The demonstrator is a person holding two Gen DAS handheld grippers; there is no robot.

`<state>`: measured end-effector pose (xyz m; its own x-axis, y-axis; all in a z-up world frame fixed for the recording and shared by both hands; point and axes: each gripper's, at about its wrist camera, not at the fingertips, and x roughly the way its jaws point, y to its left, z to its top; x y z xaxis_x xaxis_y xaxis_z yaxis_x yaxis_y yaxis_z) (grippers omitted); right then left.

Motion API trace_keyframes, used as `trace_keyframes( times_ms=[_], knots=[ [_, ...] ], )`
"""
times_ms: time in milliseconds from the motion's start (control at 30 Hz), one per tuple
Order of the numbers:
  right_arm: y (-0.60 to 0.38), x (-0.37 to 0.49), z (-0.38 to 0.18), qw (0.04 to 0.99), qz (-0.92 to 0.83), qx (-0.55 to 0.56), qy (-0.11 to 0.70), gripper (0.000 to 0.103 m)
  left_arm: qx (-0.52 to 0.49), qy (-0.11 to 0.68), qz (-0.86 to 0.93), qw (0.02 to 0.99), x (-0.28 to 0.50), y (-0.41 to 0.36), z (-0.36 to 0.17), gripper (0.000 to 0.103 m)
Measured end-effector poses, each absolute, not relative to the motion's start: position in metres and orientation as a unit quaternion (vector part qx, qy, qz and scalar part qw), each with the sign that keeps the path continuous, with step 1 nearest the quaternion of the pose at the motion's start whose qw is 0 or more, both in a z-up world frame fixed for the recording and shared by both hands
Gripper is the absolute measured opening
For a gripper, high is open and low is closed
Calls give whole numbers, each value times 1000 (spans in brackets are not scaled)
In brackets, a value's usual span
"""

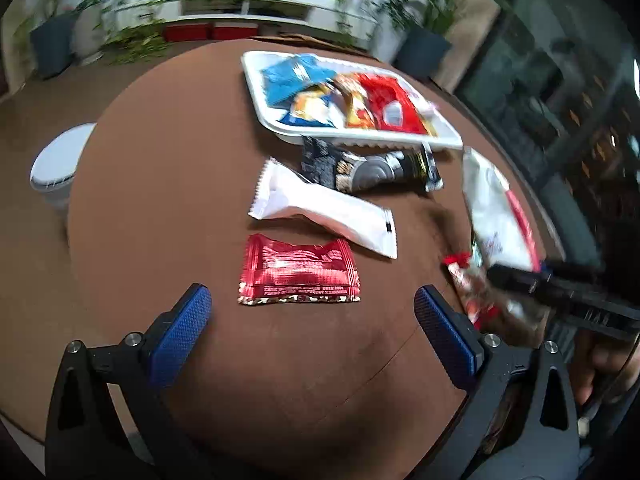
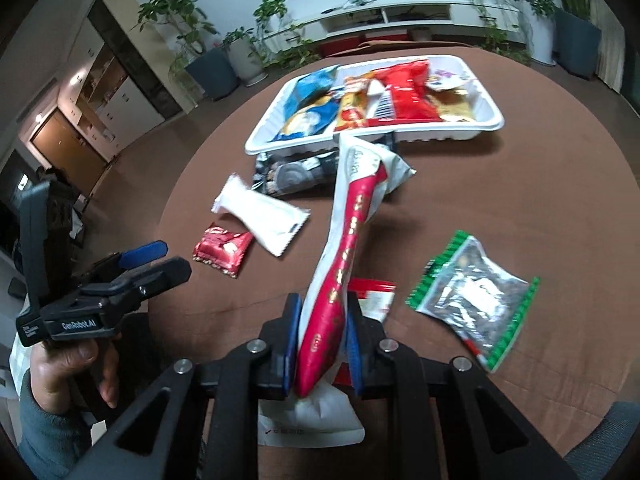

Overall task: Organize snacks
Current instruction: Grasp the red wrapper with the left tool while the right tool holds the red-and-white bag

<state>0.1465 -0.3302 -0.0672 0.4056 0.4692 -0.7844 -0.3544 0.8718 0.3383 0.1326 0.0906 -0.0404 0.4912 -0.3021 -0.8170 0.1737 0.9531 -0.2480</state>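
In the right wrist view my right gripper (image 2: pixel 322 320) is shut on a long red-and-white snack bag (image 2: pixel 344 256), which hangs lifted above the brown table and points toward the white tray (image 2: pixel 360 134) of snacks. My left gripper (image 1: pixel 312 294) is open just above the near edge of a small red packet (image 1: pixel 298 272). Beyond that packet lie a white packet (image 1: pixel 324 208) and a black packet (image 1: pixel 372 168) against the tray (image 1: pixel 360 138). The held bag (image 1: pixel 492 208) and the right gripper (image 1: pixel 494 272) show at the right of the left wrist view.
A clear packet with green edges (image 2: pixel 472 300) lies right of the held bag, a red-and-white packet (image 2: pixel 374 296) under it. A white stool (image 1: pixel 56 164) stands off the table's left edge. A hand (image 2: pixel 80 364) holds the left gripper (image 2: pixel 172 257). Potted plants stand behind.
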Motion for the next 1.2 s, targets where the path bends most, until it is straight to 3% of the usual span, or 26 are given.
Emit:
trace_keyframes(
  times_ms=[267,500,633,667,800,967,1100,1200],
  knots=[
    [-335,145,-68,831,262,65,486,22,126,461,-246,843,157,77,-30,101],
    [-340,149,-69,831,261,76,486,22,222,482,-353,770,169,64,-36,81],
    [-343,150,-71,830,259,82,488,22,256,497,-370,742,170,51,-51,81],
    [-342,150,-72,829,259,82,488,22,261,502,-374,735,171,49,-56,78],
    [-343,150,-73,828,260,84,490,22,255,516,-379,724,178,47,-65,46],
    [-346,152,-74,828,259,88,490,22,256,524,-371,723,178,51,-67,46],
    [-346,152,-75,827,262,86,490,22,248,551,-337,722,181,53,-66,53],
    [-346,151,-74,827,264,86,489,22,266,552,-330,718,179,49,-65,50]
  ],
)
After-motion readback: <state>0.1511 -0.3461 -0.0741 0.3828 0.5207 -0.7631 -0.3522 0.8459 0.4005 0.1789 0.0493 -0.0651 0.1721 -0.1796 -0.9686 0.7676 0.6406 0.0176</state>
